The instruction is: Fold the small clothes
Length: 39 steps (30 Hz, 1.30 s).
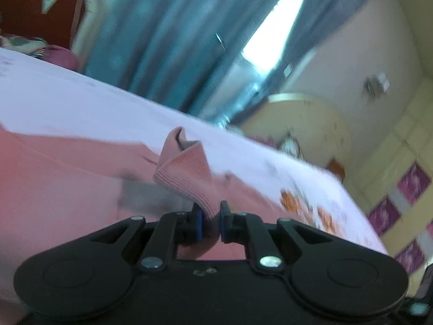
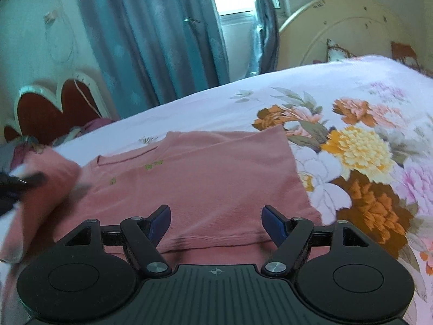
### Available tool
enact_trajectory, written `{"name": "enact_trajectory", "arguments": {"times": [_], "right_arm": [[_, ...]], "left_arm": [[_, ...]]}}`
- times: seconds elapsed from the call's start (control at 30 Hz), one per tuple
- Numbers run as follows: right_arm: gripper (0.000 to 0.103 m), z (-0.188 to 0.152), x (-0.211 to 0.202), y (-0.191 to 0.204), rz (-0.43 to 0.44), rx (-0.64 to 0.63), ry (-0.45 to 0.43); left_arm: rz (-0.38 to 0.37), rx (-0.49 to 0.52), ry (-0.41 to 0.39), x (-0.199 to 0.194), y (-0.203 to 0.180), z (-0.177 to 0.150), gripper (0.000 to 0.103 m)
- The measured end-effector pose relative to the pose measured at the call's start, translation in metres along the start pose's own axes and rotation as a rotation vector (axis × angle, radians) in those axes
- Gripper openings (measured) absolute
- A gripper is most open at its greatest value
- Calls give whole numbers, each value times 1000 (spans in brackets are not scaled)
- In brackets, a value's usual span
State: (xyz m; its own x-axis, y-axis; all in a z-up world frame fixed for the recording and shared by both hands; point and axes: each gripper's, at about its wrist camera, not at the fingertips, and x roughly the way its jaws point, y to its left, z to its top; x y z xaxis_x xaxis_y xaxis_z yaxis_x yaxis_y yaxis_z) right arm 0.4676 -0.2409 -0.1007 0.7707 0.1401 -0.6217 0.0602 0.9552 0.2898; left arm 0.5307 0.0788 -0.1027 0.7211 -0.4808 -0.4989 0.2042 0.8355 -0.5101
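A pink knit garment (image 2: 194, 184) lies flat on the floral bedsheet (image 2: 360, 162). The left gripper (image 1: 210, 220) has its jaws pinched narrow on the garment's ribbed cuff (image 1: 186, 178); the right gripper (image 2: 216, 223) hovers over the hem, jaws wide

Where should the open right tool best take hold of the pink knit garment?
Probably the near hem of the pink knit garment, coming in low from the near side: that edge lies flat on the floral bedsheet, directly between the right tool's open jaws.
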Motion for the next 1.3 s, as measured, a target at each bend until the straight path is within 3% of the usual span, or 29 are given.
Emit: {"name": "enact_trajectory", "arguments": {"times": [0.2, 0.23, 0.27, 0.33, 0.43, 0.53, 0.57, 0.6, 0.63, 0.77, 0.87, 1.13, 1.2, 1.23, 1.27, 1.3], "right_arm": [[74, 8, -15, -36, 4, 98, -3], [74, 9, -17, -40, 9, 107, 0], [74, 11, -18, -45, 17, 117, 5], [74, 14, -20, -50, 35, 128, 8], [74, 17, -17, -51, 71, 142, 16], [74, 19, -6, -39, 140, 152, 33], [68, 19, -1, -33, 165, 146, 43], [50, 19, 5, -27, 189, 145, 61], [46, 19, 12, -21, 212, 152, 83], [46, 13, 40, 2, 274, 171, 161], [46, 8, 59, 15, 299, 194, 214], [46, 6, 88, 27, 263, 286, 233], [45, 9, 92, 32, 244, 271, 224], [21, 11, 94, 37, 236, 238, 222], [4, 15, 96, 43, 226, 193, 228], [5, 19, 93, 50, 224, 153, 215]], "left_arm": [[-28, 70, 123, 60, -37, -35, 16], [-18, 79, 152, 71, -43, -42, 33], [-11, 89, 177, 77, -46, -47, 61], [-21, 122, 161, 73, -56, -56, 80], [-2, 171, 118, 44, -62, -60, 73], [60, 155, 56, 4, -48, -56, 67], [94, 144, 38, -15, -34, -55, 63], [129, 137, 24, -34, -26, -55, 61], [169, 137, 11, -51, -13, -56, 56], [380, 86, -17, -113, 46, -65, 50], [461, 26, -3, -124, 78, -68, 50], [455, 61, 2, -103, 112, -54, 42], [452, 78, 7, -105, 114, -54, 34], [454, 78, 7, -106, 115, -55, 27], [453, 69, 3, -108, 118, -55, 22], [443, 54, -3, -110, 122, -56, 21]]}}
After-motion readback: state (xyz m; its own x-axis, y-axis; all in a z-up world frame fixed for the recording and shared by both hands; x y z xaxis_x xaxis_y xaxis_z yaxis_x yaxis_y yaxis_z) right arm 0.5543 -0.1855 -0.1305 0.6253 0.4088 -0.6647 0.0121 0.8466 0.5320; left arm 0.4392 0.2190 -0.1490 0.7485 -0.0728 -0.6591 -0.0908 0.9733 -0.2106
